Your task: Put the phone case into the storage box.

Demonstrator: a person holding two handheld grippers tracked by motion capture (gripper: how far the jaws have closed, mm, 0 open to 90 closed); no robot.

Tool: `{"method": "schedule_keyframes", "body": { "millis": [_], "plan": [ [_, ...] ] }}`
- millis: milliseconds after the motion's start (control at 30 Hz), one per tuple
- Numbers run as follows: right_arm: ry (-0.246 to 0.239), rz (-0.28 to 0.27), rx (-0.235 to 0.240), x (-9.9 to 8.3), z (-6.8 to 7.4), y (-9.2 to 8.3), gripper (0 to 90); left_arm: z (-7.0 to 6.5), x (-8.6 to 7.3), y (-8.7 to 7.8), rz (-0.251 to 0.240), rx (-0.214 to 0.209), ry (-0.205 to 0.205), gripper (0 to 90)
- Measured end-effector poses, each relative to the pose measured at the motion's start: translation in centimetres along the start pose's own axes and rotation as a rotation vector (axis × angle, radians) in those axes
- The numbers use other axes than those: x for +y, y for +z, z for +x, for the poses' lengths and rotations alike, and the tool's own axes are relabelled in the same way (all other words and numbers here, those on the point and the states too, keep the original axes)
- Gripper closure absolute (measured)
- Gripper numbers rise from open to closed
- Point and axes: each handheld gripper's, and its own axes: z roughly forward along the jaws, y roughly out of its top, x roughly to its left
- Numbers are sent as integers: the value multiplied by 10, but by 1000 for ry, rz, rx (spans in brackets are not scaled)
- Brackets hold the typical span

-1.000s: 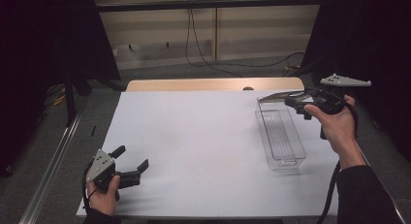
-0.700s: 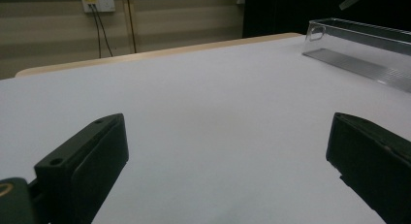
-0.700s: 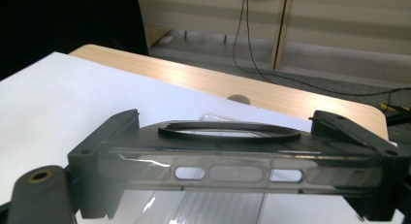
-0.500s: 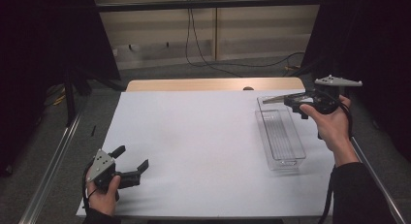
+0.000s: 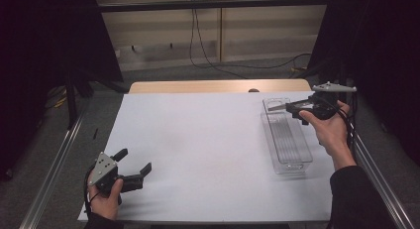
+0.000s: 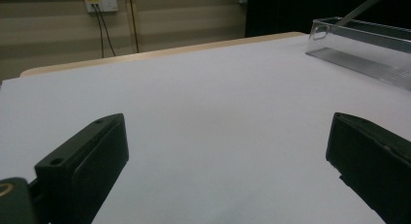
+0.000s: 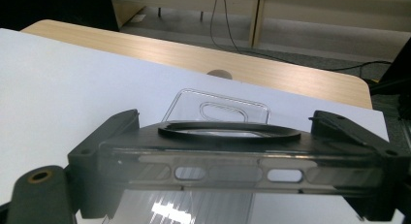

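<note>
A flat, clear phone case (image 7: 242, 173) with a dark ring on its upper face sits clamped crosswise between the two jaws of the right gripper (image 5: 297, 108), one jaw on each end of it. In the high view the case shows as a thin pale sliver (image 5: 277, 105) sticking out from the gripper toward the middle of the worktop, held above the far end of a long clear plastic tray (image 5: 291, 165). The tray lies lengthwise on the right part of the white worktop (image 5: 208, 140), its far end (image 7: 220, 100) with a small cut-out handle visible just beyond the case in the right gripper view. The person's right hand (image 5: 329, 130) holds that gripper raised off the surface.

At the near left corner of the worktop the left hand (image 5: 104, 199) holds the left gripper (image 5: 132, 160) low, close to the white sheet. Its jaws stand wide apart with only bare surface between them. From there the tray (image 6: 368, 44) lies well away, off to the right.
</note>
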Motion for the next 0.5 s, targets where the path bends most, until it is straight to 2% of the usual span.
{"method": "schedule_keyframes", "body": {
  "millis": [500],
  "plan": [
    [30,28,-87,-6,13,18,116,0,0,0,-4,1,1,16]
  ]
}}
